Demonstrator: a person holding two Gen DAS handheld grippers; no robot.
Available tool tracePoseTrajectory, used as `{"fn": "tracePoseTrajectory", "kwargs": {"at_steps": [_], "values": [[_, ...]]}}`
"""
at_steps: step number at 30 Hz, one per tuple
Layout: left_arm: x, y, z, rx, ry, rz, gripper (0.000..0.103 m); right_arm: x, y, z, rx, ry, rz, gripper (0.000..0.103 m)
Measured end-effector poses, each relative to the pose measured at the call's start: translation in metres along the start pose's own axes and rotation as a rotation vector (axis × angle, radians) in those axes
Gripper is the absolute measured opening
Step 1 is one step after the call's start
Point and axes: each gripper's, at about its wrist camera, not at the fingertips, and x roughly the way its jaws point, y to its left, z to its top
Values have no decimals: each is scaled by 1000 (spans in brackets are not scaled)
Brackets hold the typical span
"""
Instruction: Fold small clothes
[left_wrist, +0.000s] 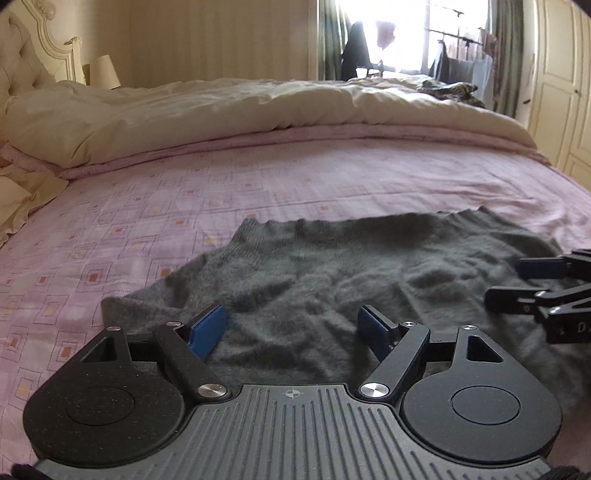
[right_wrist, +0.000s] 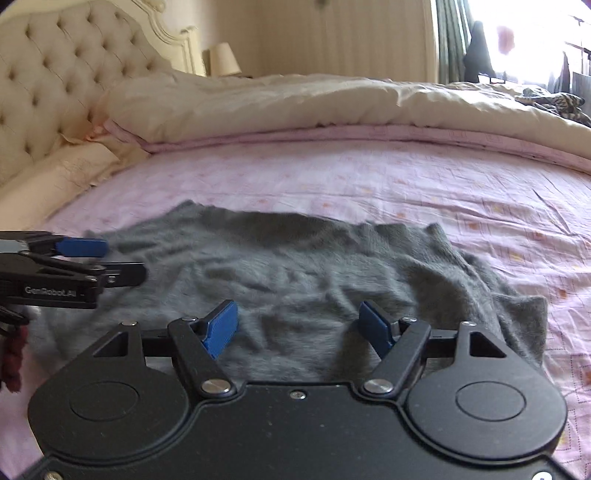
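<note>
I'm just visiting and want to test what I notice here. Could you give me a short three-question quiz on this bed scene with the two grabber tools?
1. True or false: the left gripper is clamped on the grey knitted garment.
2. What does the garment lie on? A) a wooden floor B) the pink patterned bedsheet C) a chair
3. Fill in: the pads on the fingers of the right gripper are coloured ____.

Key: 1 false, both grippers stand open above the garment. 2 B. 3 blue.
</note>
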Motion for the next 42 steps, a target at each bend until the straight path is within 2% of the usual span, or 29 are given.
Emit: {"fn": "tracePoseTrajectory", "kwargs": {"at_steps": [2,4,7,11,18,23,28,30,33,37,41,42], "values": [[10,12,-5,-31,20,11,81,7,-7,-2,-3,-3,-55,76],[10,22,-9,-63,-1,-8,85,10,-18,-2,20,-13,-83,76],[7,21,-9,-35,-13,2,87,11,-29,-2,59,-23,-99,76],[-5,24,-6,-60,-26,0,86,4,-31,-1,81,-28,-91,76],[-54,45,-18,-132,-64,-14,87,-54,-39,-11,148,-117,-54,80],[-71,65,-38,-221,-19,-21,87,-94,-57,-39,222,-123,-74,81],[-70,77,-55,-318,31,-47,87,-113,-75,-66,303,-94,-90,84],[-64,80,-58,-357,53,-80,87,-113,-83,-73,352,-73,-66,86],[-58,80,-58,-399,39,-108,88,-109,-93,-85,445,-62,1,86],[-45,75,-48,-399,45,-171,87,-99,-94,-87,482,-87,63,87],[-30,72,-39,-424,44,-204,86,-84,-98,-83,557,-116,149,86],[-28,72,-37,-438,37,-211,70,-81,-100,-82,578,-120,163,77]]}}
